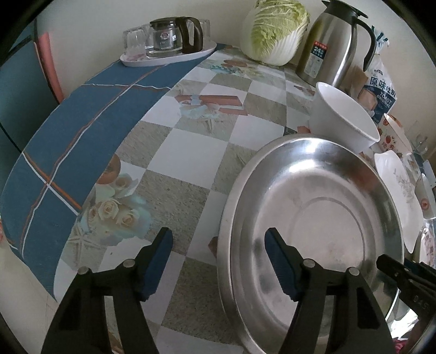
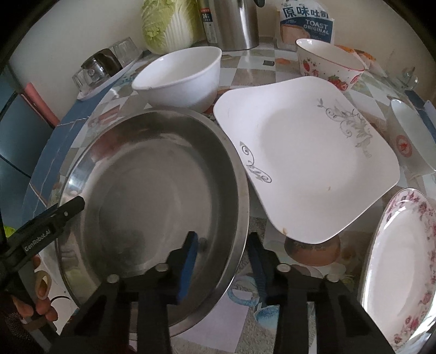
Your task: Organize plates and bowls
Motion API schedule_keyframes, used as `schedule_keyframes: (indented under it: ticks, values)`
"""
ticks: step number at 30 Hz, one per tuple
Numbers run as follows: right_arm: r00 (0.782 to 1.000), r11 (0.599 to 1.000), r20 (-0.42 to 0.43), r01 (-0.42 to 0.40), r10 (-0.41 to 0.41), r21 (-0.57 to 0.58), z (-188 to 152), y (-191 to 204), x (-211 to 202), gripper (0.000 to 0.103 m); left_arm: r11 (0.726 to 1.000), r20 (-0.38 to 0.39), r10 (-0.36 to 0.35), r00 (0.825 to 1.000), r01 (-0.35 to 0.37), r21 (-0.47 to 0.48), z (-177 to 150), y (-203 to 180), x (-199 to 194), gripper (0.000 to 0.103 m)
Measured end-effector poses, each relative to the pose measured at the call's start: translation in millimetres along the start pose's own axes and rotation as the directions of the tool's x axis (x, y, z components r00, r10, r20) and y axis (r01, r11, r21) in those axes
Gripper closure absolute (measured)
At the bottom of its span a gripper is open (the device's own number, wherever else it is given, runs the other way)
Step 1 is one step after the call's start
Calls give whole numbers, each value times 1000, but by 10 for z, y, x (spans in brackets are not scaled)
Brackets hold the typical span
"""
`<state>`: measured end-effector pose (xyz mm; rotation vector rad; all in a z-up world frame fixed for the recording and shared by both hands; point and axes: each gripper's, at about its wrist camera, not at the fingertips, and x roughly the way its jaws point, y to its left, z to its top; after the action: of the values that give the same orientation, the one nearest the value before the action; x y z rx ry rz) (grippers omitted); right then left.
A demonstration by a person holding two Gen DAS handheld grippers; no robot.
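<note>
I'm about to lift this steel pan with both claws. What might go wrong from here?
1. Both claws, left and right, only straddle the pan rim; smooth steel may slip from them.
2. The square plate sits against the pan's rim and could get knocked.
3. The white bowl stands right behind the pan.

My right gripper (image 2: 222,254) straddles the steel pan's (image 2: 152,190) rim, pads not touching; square plate (image 2: 308,163) beside it.

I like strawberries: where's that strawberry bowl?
In the right wrist view the strawberry bowl stands at the table's far side, behind the square white plate, before the toast bag.
</note>
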<state>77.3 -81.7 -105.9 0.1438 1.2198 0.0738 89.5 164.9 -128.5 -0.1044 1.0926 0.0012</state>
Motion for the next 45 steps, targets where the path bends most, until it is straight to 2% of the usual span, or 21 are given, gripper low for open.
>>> schedule_keyframes:
  ticks: [2, 9, 18, 23, 30, 31, 33, 38, 45]
  values:
    - [1000, 1000, 6, 0, 0, -5, 10, 14, 7, 75, 1000, -2, 6, 1000, -6, 6, -3, -10, 16, 39]
    - [1000, 1000, 17, 7, -7, -9, 26, -14, 27, 82, 1000, 3, 5, 1000, -5, 21, -1, -28, 36, 45]
    - [1000, 1000, 20, 6, -6, -10, 49, -3, 53, 82, 999, 19, 22, 1000, -23, 39, 32, -37, 84, 48]
    - [1000, 1000, 23, 3, -2, -19, 46, -8, 52, 82, 1000, 35, -1, 999, 0, 20, 54, -22, 84, 60]
    - [1000, 1000, 22, -10, 11, -20, 50, -42, 60, 81, 1000, 42, 7, 999, -8, 24, 69, -40, 112, 61]
    - [1000, 1000, 23, -8, 9, -26, 47, -37, 58, 81, 1000, 41, 9, 999, -11, 27, 66, -49, 111, 62]
    - [1000, 999, 24, -8, 9, -36, 43, -25, 55, 82, 999, 38, 0, 999, -1, 32, 67, -67, 107, 71]
    - [999, 998, 11, -44, 44, -43, 29, -27, 31, 82, 1000, 36, 7, 999, -8, 20, 44, -34, 44, 75]
    - [995, 992, 23, -91, 93, -84, 13, 54, -92, 83, 999, 86, 51, 995, -52, 14, 121, 46, -252, 78]
